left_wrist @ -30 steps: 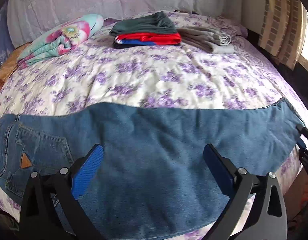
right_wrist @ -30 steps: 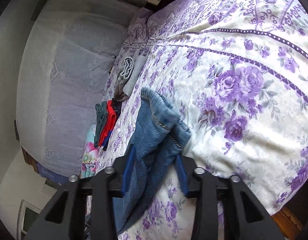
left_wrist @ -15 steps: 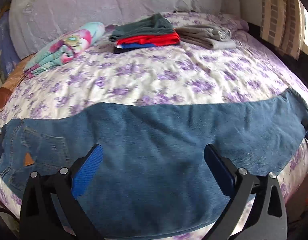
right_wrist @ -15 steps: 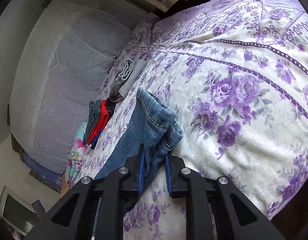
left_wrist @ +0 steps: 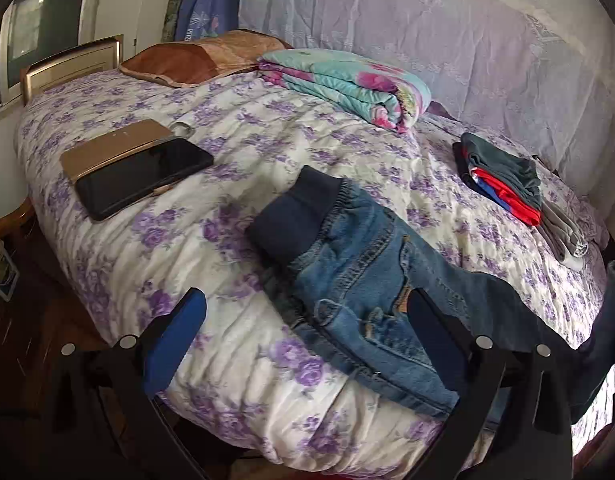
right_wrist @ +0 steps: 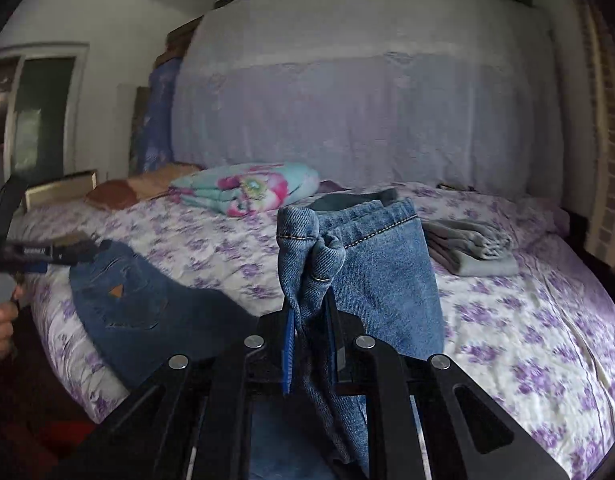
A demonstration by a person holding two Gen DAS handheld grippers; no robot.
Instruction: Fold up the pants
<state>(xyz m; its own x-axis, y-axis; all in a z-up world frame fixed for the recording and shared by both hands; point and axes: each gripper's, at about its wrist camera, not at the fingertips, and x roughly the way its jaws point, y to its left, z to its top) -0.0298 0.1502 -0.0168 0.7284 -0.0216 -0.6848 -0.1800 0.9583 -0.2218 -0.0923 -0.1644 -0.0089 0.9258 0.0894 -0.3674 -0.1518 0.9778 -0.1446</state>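
Blue jeans (left_wrist: 359,280) lie on the floral bedspread (left_wrist: 235,128), with the dark waistband (left_wrist: 295,208) at the near left and the legs running right. My left gripper (left_wrist: 303,320) is open and empty, hovering over the seat of the jeans near the bed's front edge. My right gripper (right_wrist: 310,340) is shut on the leg hems (right_wrist: 355,256) and holds them raised above the bed. The seat of the jeans (right_wrist: 131,300) lies at left in the right wrist view, with the left gripper (right_wrist: 47,256) beside it.
A dark tablet (left_wrist: 143,176) on a gold case, a brown pillow (left_wrist: 195,60), a folded floral blanket (left_wrist: 347,84), a stack of folded clothes (left_wrist: 503,176) and grey folded garments (right_wrist: 471,248) lie on the bed. A covered headboard (right_wrist: 367,112) stands behind.
My right gripper closed on the leg hems and lifted them over the bed. My left gripper swung left from the middle of the legs to the waist end.
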